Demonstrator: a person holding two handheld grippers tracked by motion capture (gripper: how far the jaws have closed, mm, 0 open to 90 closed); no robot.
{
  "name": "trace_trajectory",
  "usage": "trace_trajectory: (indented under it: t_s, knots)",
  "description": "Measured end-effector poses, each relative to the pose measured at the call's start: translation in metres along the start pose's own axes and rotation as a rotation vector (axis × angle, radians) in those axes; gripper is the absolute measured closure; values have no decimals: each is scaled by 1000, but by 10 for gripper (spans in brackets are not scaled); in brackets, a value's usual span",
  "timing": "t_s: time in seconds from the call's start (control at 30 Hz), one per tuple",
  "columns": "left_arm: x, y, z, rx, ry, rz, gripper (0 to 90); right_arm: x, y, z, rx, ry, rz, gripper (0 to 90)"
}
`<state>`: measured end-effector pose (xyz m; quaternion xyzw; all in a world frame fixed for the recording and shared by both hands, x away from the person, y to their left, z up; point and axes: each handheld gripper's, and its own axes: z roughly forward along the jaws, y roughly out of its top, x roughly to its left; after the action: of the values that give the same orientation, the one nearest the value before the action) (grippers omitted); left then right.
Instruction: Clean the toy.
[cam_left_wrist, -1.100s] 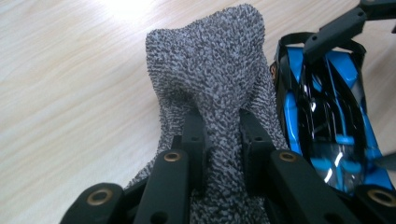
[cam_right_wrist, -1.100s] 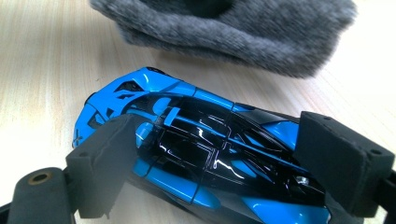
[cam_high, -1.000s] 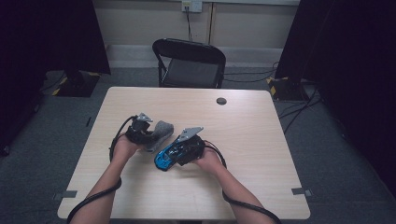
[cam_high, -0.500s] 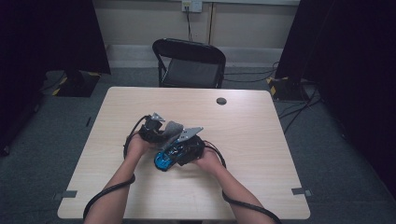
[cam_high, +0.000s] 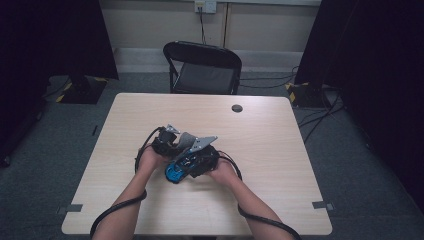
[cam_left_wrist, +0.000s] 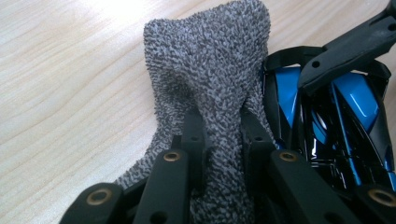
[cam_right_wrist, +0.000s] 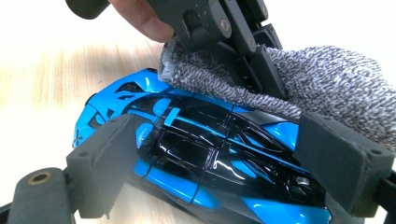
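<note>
Since a second ago the left hand has carried its grey cloth (cam_left_wrist: 210, 79) rightward across the surface (cam_high: 260, 130) until it lies against the blue and black toy car (cam_right_wrist: 205, 158). Both forearms reach in from the near edge and meet just left of the middle. The left tool (cam_high: 165, 142) is clamped tight on a bunched fold of the cloth, which drapes onto the car's roof. The right tool (cam_high: 192, 160) stands wide, its pads pressing the car's two sides and holding it tilted just above the wood. Bare wood lies open on every side, with the edges well away. Farther off, a small dark round cap (cam_high: 237, 108) sits near the far edge, and a black folding chair (cam_high: 202, 67) stands beyond it.
</note>
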<state>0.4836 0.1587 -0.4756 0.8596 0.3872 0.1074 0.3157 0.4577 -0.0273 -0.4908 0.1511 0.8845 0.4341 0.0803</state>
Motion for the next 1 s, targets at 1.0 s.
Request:
trace_trajectory:
  t_s: [1.0]
  knots:
    - [5,-14,-18,34,-35,-4,761,1,1,1,9,11,-7,130]
